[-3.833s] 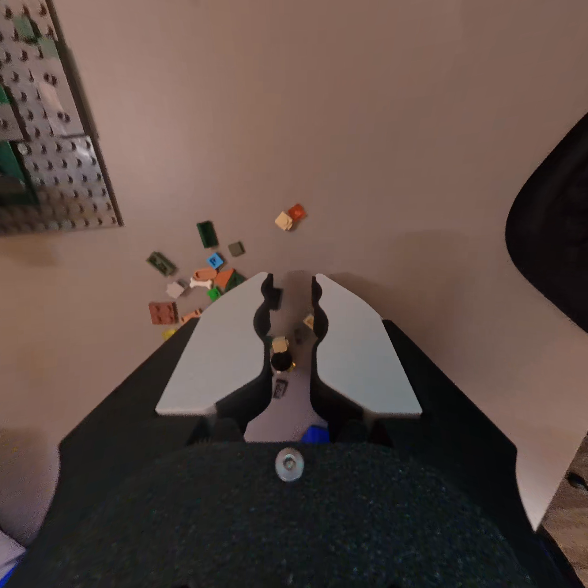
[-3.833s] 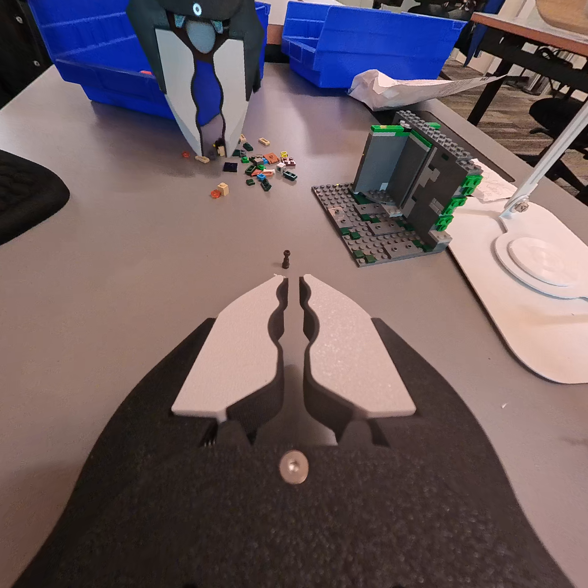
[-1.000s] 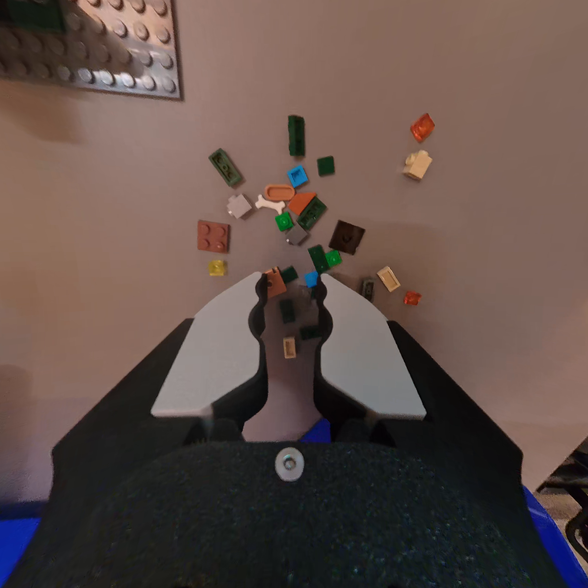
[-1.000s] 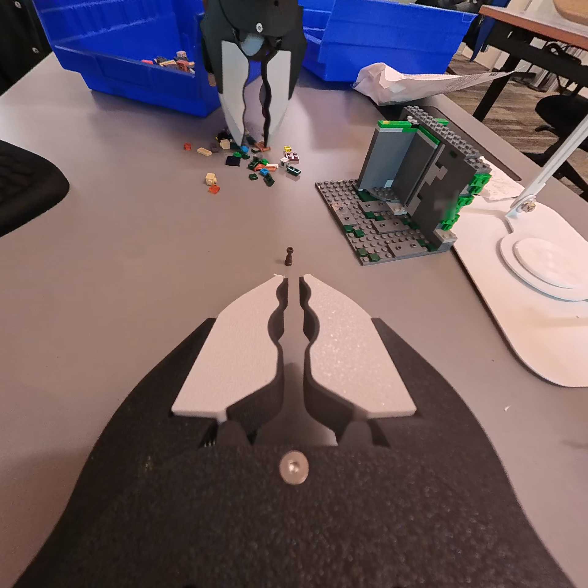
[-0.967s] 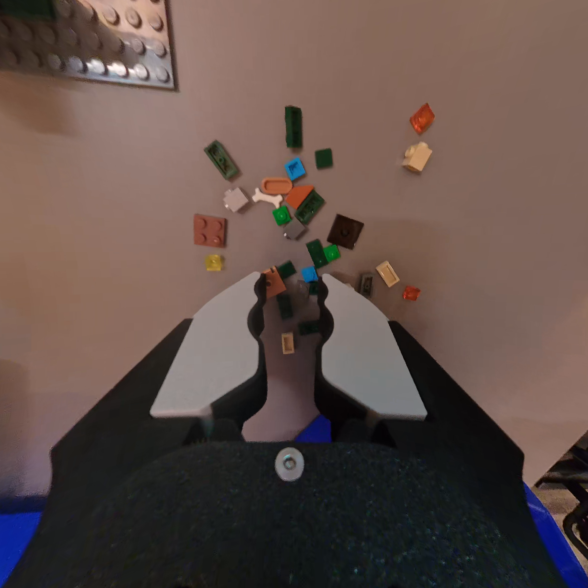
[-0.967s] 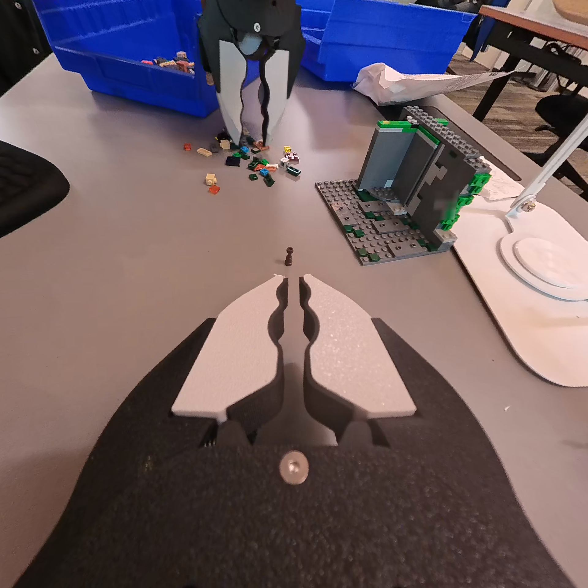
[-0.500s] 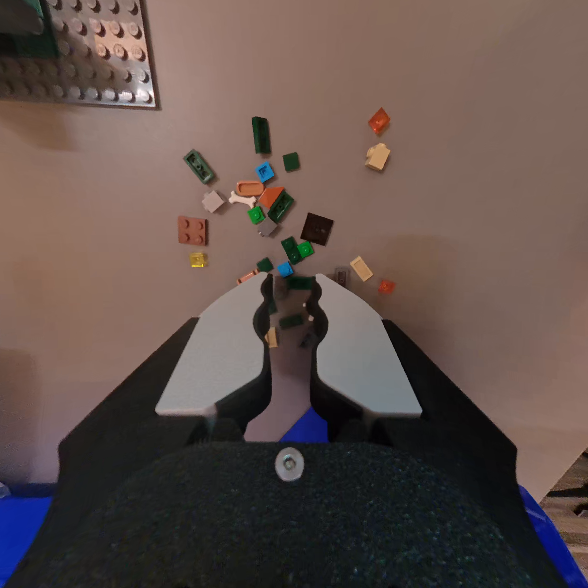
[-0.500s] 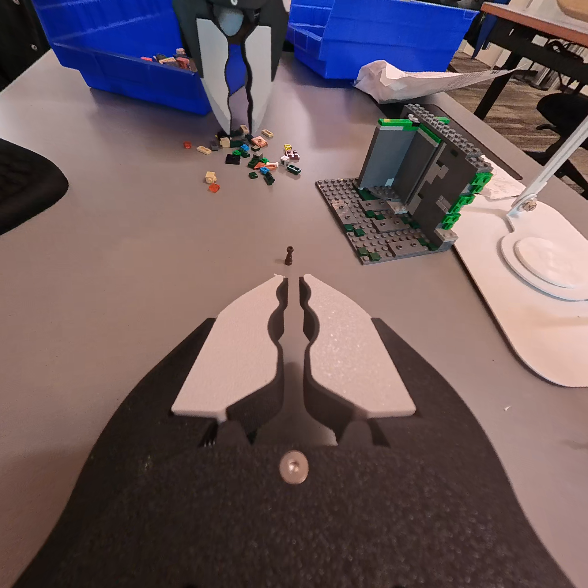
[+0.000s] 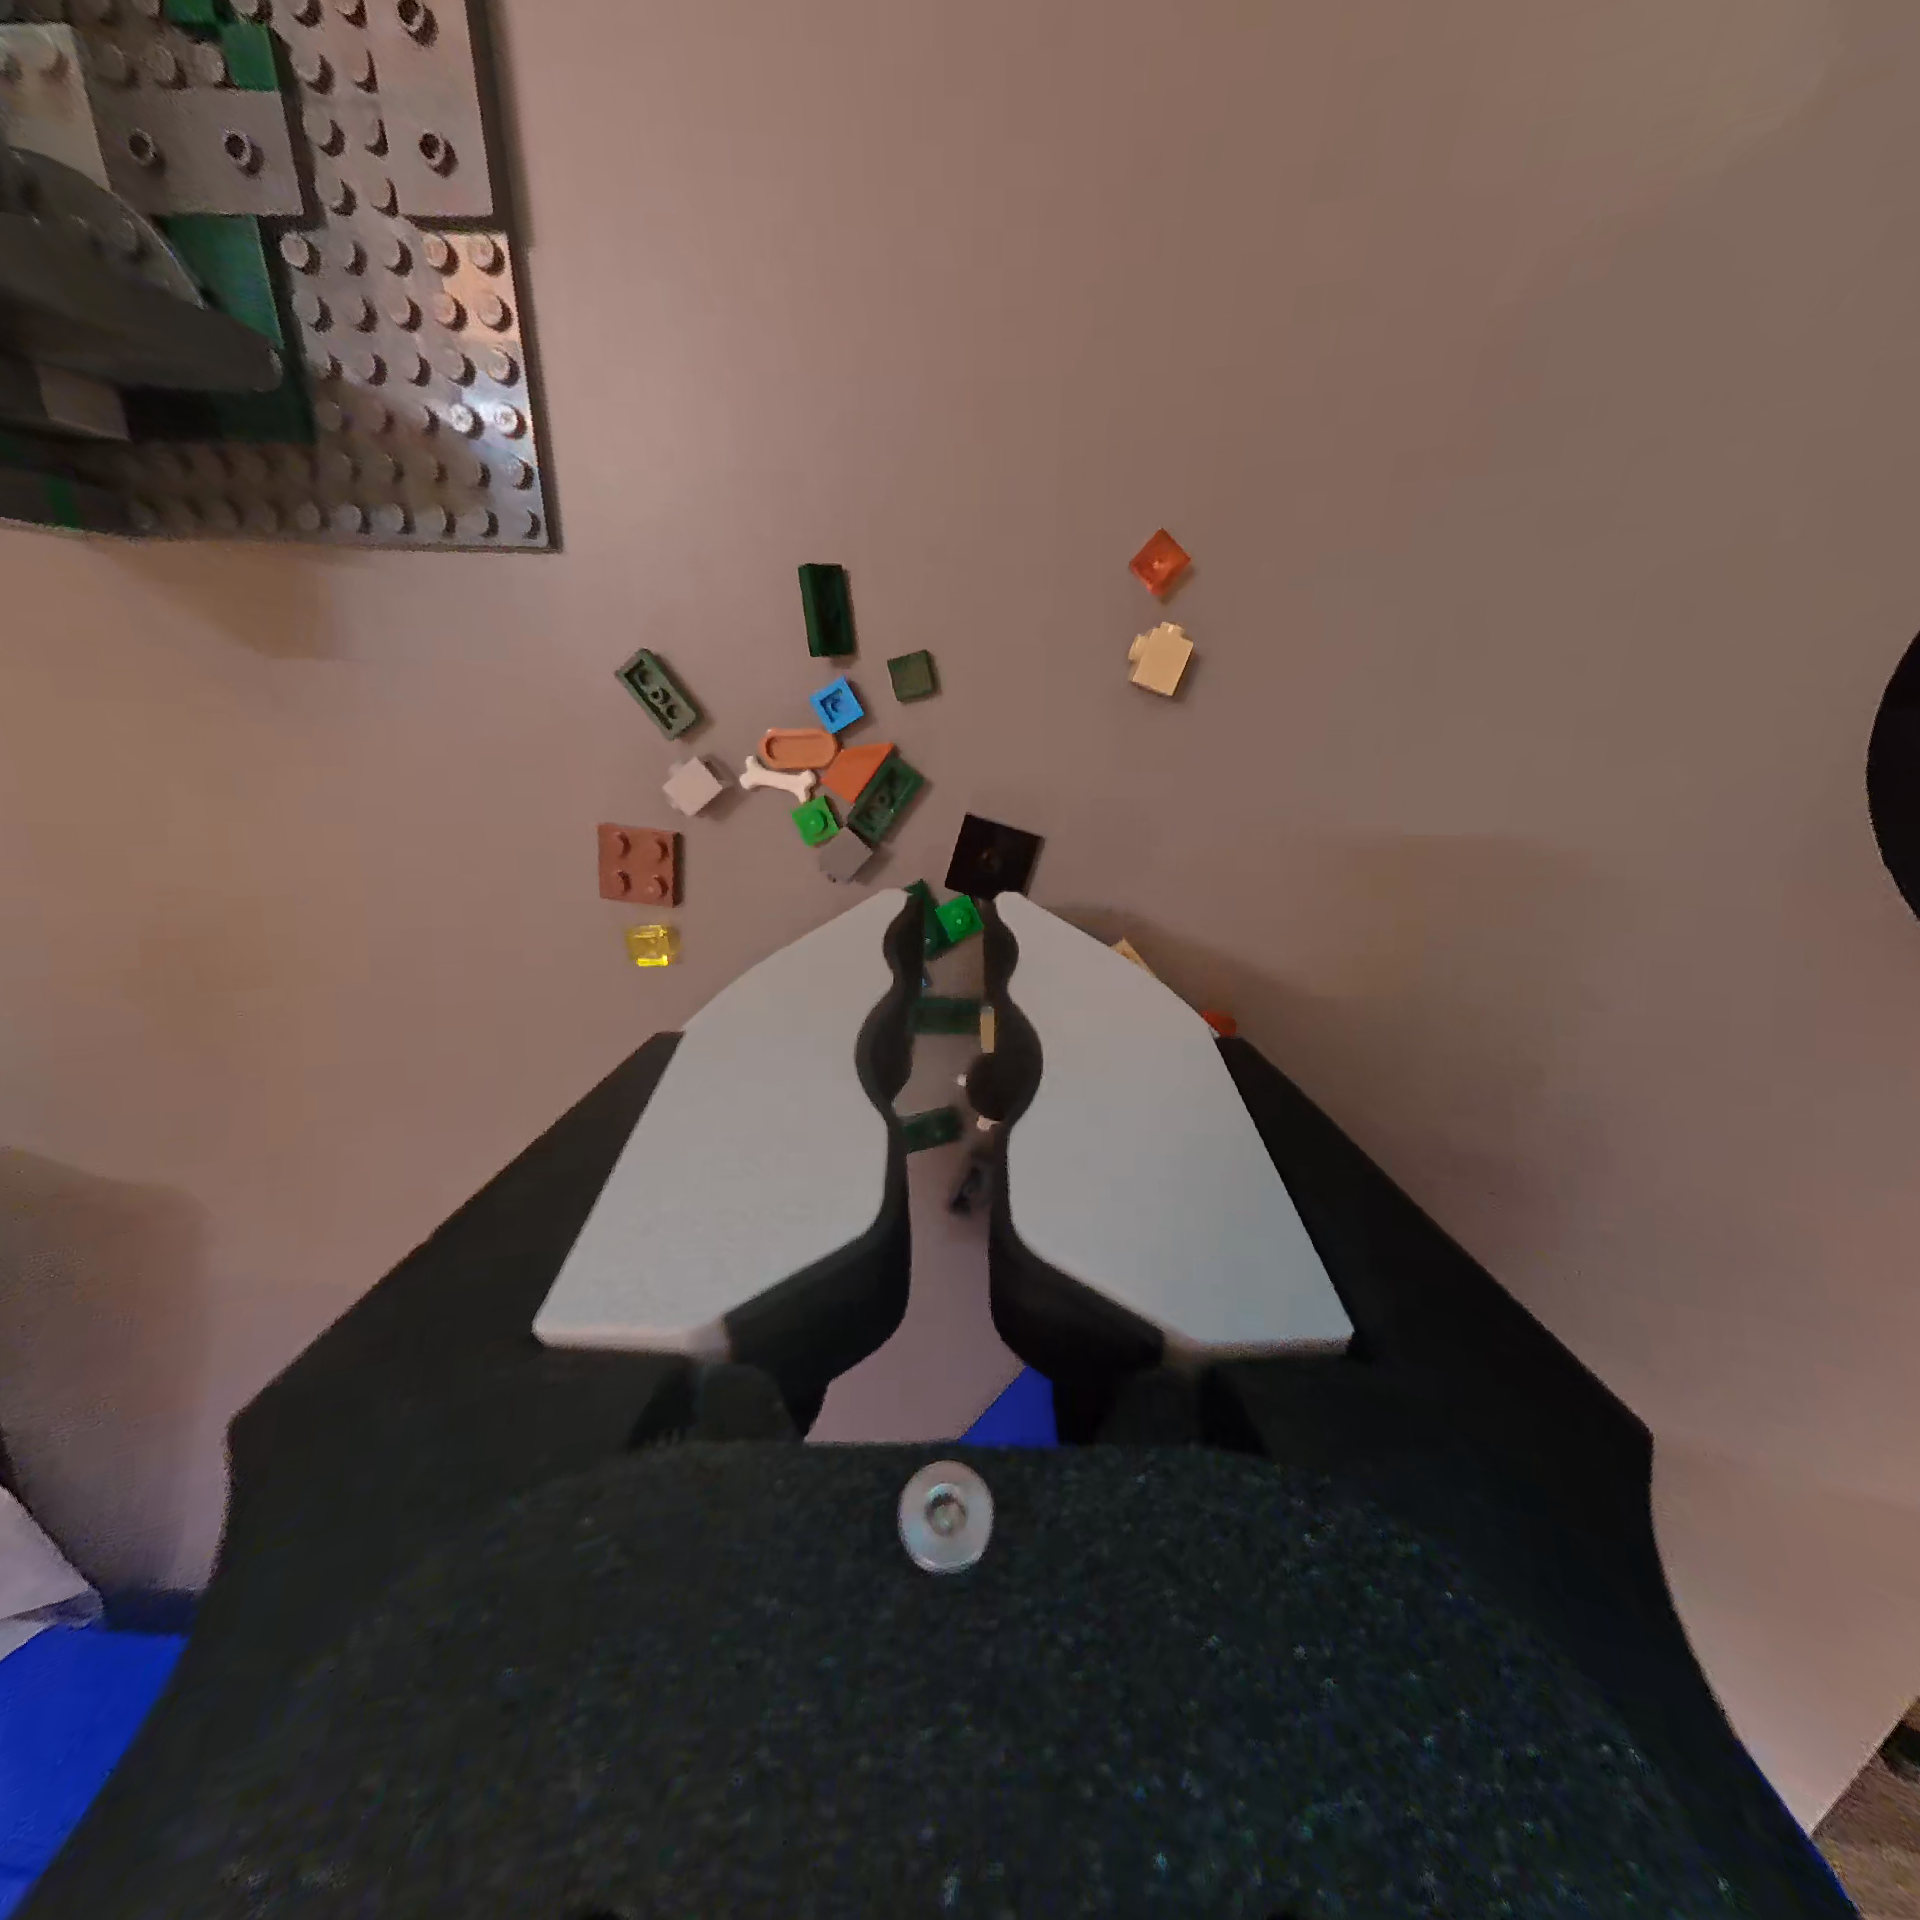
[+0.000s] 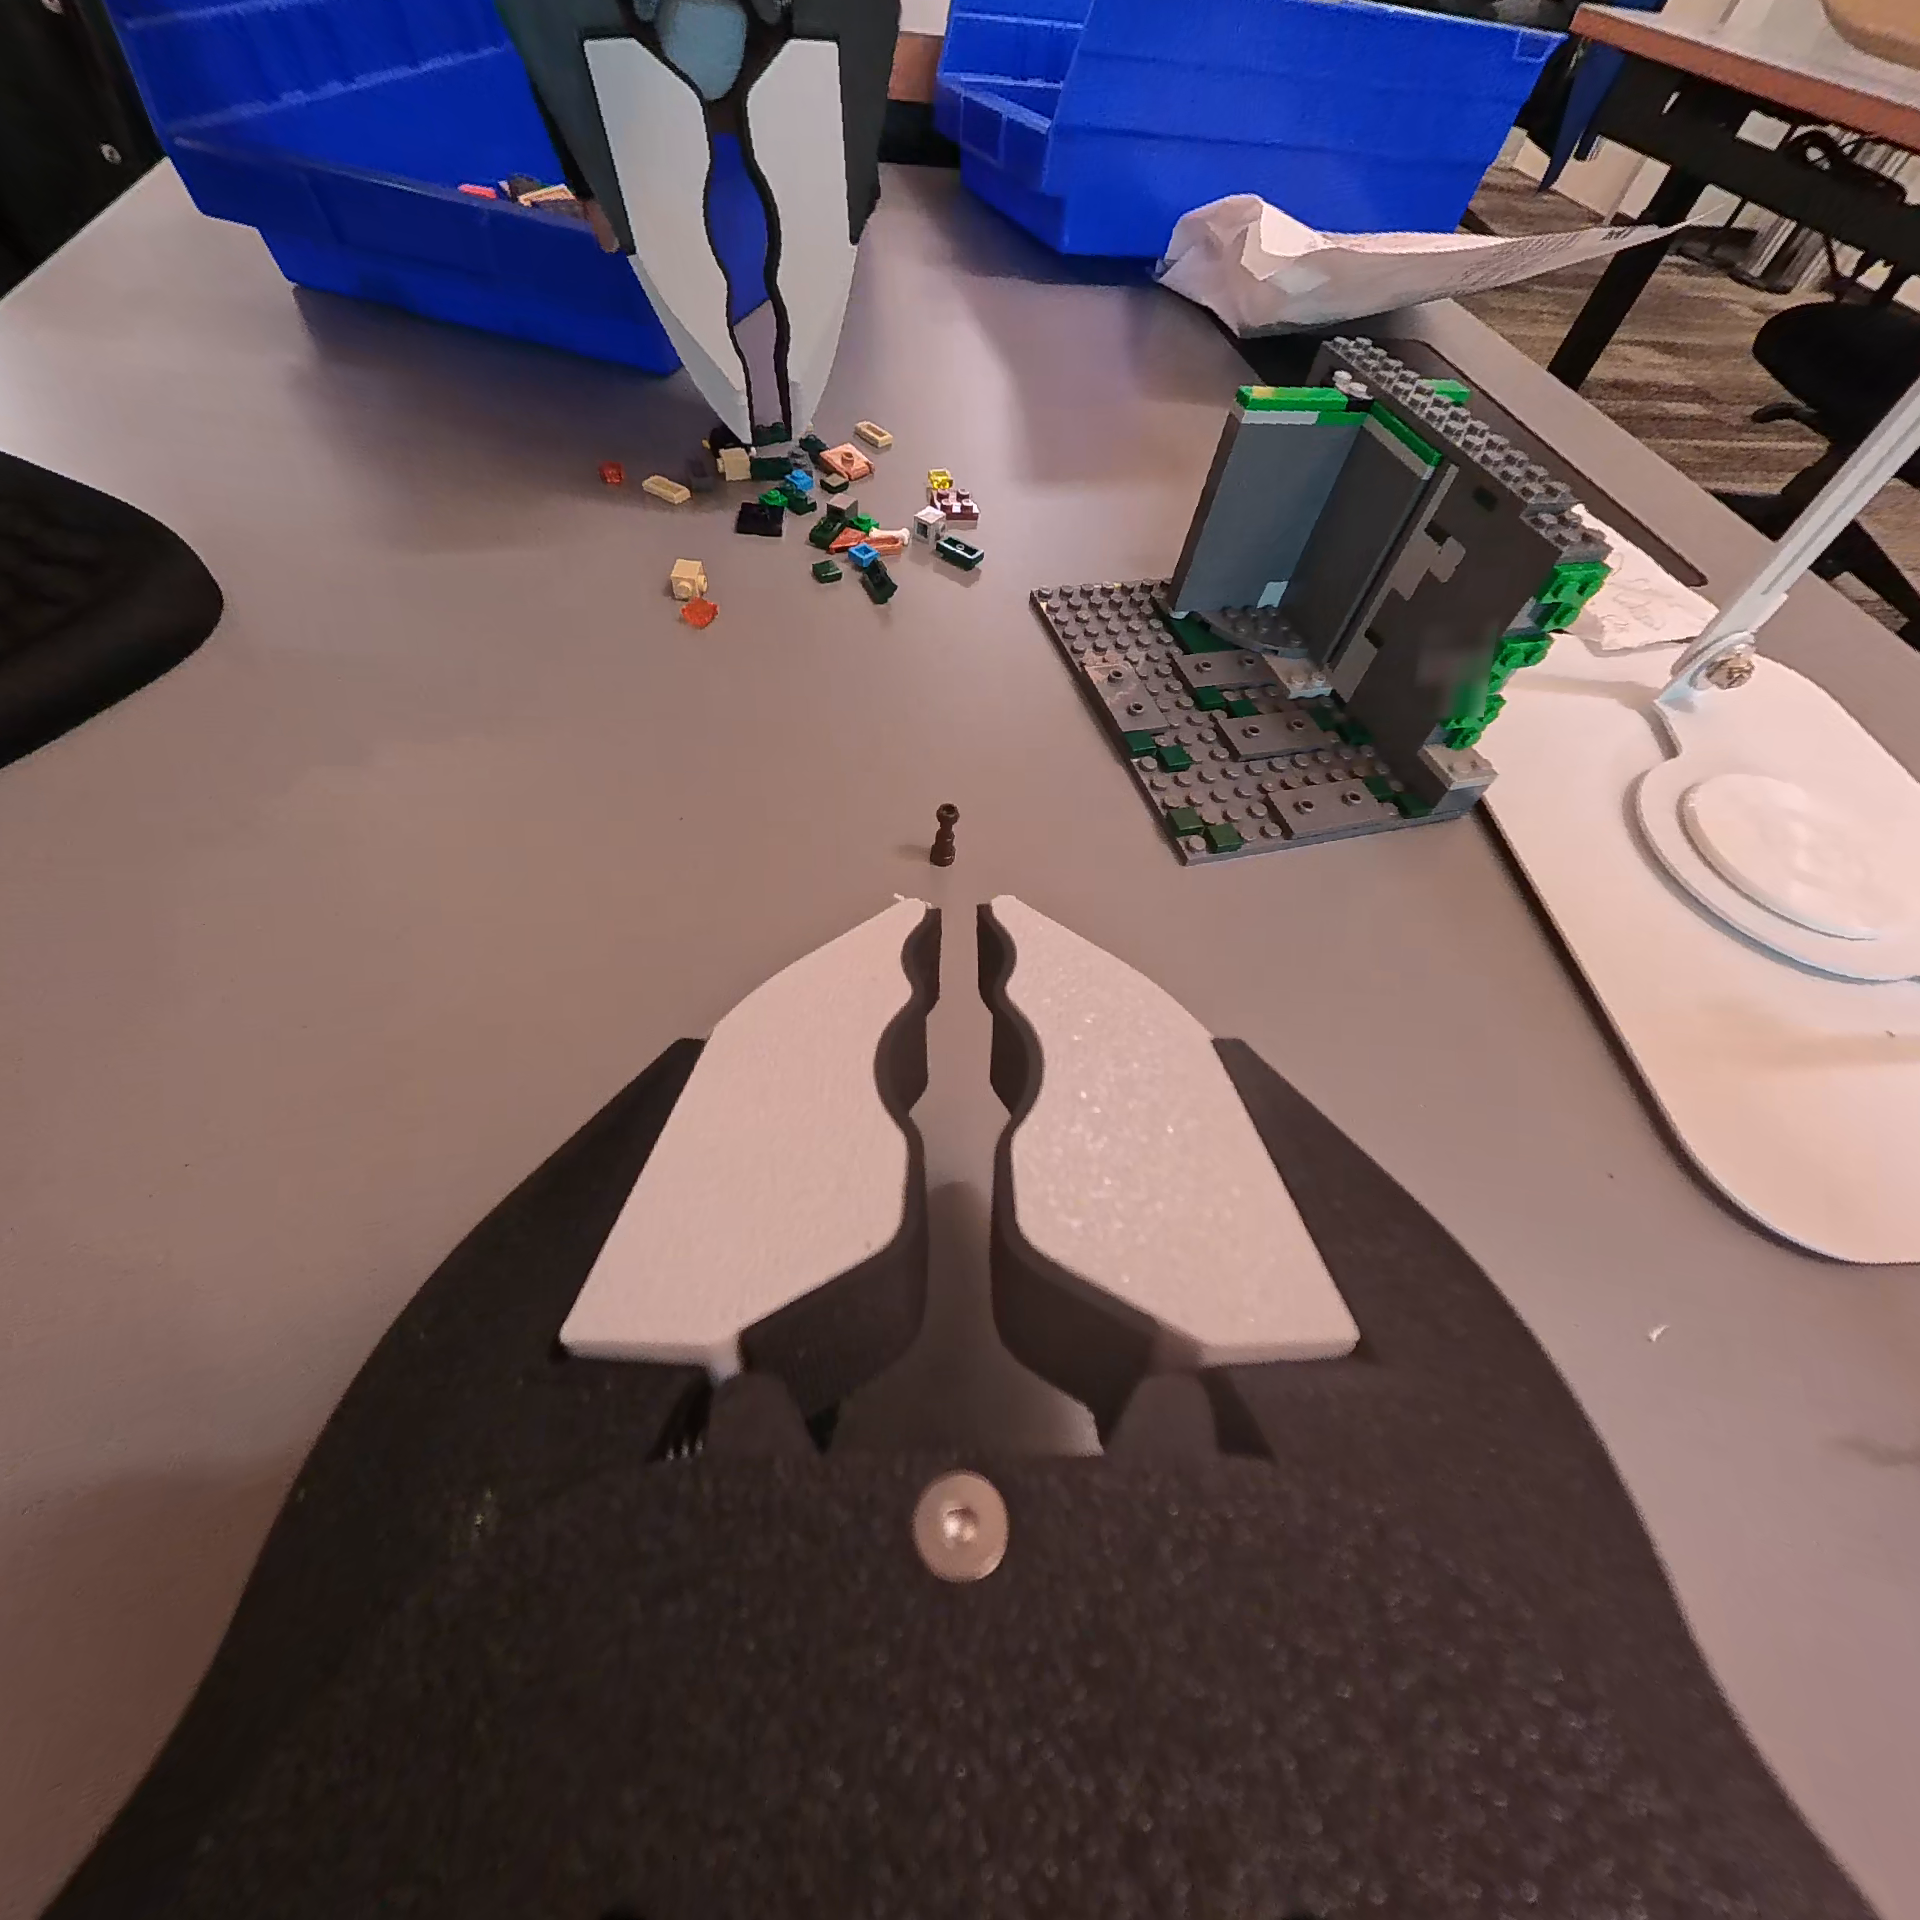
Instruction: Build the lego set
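Loose small lego pieces (image 9: 857, 769) lie scattered on the grey table, also seen in the right wrist view (image 10: 831, 509). My left gripper (image 9: 951, 909) points down into the near edge of this pile, its tips at the table (image 10: 769, 426). Its jaws stand a narrow gap apart with small green pieces (image 9: 956, 920) between them; no firm hold shows. The half-built grey and green model (image 10: 1351, 582) stands on a grey baseplate (image 10: 1101, 634), also visible in the left wrist view (image 9: 416, 343). My right gripper (image 10: 953, 909) is nearly closed and empty, just behind a small dark upright piece (image 10: 943, 834).
Two blue bins (image 10: 416, 208) (image 10: 1195, 125) stand at the far edge, with crumpled paper (image 10: 1351, 260) beside them. A white lamp base (image 10: 1766, 862) lies right of the model. A black object (image 10: 83, 613) sits at the left edge. Tip to tip, the grippers are about 25 centimetres apart.
My left gripper has moved forward over the pile and its jaws have narrowed. The right gripper and the small dark piece have not moved.
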Available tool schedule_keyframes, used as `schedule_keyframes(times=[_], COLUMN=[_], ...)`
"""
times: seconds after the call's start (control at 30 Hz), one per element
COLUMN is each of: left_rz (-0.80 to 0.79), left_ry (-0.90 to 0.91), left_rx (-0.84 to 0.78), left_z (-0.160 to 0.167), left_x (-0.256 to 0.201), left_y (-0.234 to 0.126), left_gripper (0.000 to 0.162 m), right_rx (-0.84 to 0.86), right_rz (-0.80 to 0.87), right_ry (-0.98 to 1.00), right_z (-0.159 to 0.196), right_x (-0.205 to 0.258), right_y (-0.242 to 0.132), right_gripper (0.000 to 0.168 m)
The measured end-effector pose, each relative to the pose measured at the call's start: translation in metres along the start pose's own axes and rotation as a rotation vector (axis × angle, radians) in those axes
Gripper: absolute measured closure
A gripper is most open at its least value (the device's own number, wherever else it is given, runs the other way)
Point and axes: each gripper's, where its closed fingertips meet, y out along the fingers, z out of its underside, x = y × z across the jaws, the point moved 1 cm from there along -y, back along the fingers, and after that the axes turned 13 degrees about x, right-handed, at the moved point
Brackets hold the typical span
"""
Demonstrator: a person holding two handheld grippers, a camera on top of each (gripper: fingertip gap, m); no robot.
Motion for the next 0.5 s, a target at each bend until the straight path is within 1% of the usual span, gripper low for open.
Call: schedule_keyframes(times=[0.3, 0.5], left_rz=[-0.048, -0.073], left_ry=[0.005, 0.020], left_rx=[-0.031, -0.060], left_z=[-0.0064, -0.0106], left_x=[-0.0003, -0.0030], left_y=[-0.0038, -0.0076], left_gripper=[0.152, 0.149], right_rx=[0.006, 0.011], right_rz=[0.003, 0.006], right_ry=[-0.004, -0.008], right_z=[0.0005, 0.0008], right_x=[0.0002, 0.0006], right_y=[0.0011, 0.0018], right_gripper=[0.162, 0.162])
